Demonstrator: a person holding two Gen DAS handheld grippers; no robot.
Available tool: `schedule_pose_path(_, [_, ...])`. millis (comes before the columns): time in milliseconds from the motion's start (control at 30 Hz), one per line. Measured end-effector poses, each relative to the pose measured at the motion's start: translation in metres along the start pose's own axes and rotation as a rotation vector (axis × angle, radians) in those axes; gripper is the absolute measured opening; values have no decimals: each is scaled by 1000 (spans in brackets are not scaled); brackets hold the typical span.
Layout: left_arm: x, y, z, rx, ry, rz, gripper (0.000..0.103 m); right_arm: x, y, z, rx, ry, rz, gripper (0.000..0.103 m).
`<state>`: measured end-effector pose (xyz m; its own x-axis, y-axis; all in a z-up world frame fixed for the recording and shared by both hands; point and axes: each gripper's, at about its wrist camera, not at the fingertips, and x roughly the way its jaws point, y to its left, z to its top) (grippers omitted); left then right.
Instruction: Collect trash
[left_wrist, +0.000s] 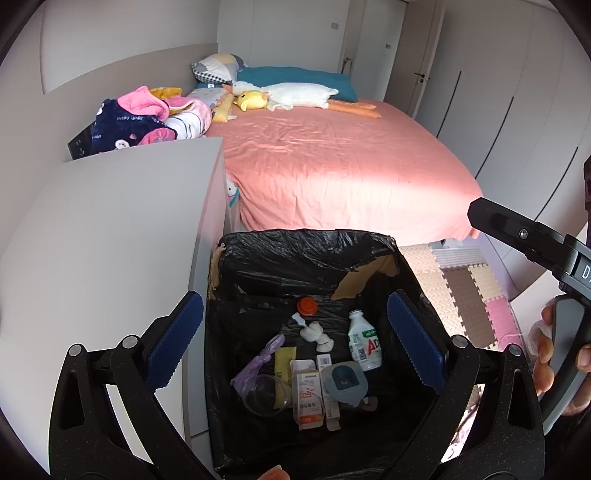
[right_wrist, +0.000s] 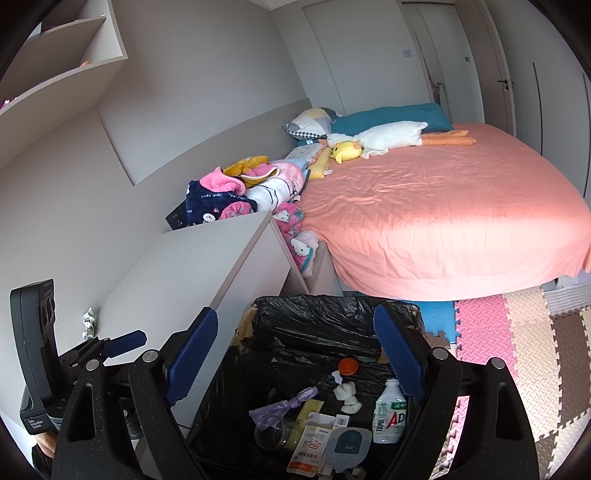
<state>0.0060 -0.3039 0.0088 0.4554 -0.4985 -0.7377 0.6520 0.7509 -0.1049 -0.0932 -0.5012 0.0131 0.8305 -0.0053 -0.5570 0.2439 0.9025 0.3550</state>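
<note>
One bin (left_wrist: 229, 254), black-lined. Inside: one white bottle (left_wrist: 364, 345), one orange cap (left_wrist: 307, 306), one purple bag (left_wrist: 258, 363), one clear cup (left_wrist: 264, 395), two cartons (left_wrist: 308, 400) (a third may hide beneath), two white wads (left_wrist: 310, 330). On the bed (left_wrist: 332, 166): two plush toys (left_wrist: 291, 94).

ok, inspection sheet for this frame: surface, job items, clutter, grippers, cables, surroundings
Surface: foam puzzle mats on the floor.
Job's things: bin with black liner holds a white bottle, orange lid, medicine box, clear cup, purple bag.
Clutter: clothes pile on the bed edge.
Grippers: left gripper open over the bin; right gripper open, nothing held.
Cables: nothing seen.
Surroundings: pink bed, white cabinet, wardrobe doors.
</note>
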Motion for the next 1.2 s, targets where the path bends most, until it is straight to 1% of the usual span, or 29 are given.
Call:
schedule_pose_path(400, [-1,-1,0,-2,-6,6,97,0,0,0,-1,1,-1,87])
schedule_pose_path(567, [-5,2,1,-4,-22,11,97,0,0,0,-1,1,-1,87])
schedule_pose_path(667, [-6,1,1,5,-28,12,97,0,0,0,0,1,0,87])
schedule_pose_path(800, [-8,-3,1,33,-34,43,97,0,1,0,-3,2,0,87])
schedule_pose_path(900, [-9,-5,2,40,-40,38,97,0,1,0,-2,4,-1,87])
schedule_pose_path(1033, [-11,-3,2,31,-51,30,97,0,1,-1,-3,4,0,87])
schedule_pose_path(1200, [-15,1,4,-6,-79,19,97,0,1,-1,-5,3,0,87])
